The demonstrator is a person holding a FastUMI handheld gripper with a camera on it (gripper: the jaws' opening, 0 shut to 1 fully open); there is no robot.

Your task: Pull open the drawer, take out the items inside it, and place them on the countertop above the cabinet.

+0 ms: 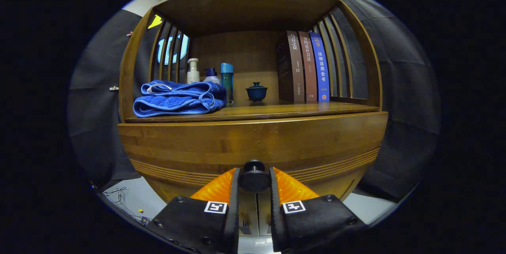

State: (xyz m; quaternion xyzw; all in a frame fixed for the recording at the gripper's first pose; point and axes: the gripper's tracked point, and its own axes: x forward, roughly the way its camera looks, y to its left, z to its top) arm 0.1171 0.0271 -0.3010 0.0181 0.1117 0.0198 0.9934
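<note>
We clamp our gripper (254, 181) on the drawer's black knob (253, 175), both fingers pressing its sides, ready to pull; the drawer (253, 147) sits closed beneath the countertop (300, 110).

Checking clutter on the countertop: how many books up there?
3. The brown book, reddish-brown book and blue book stand upright side by side, right of the teacup. None seem hidden. Gripper is shut on the drawer knob.
</note>
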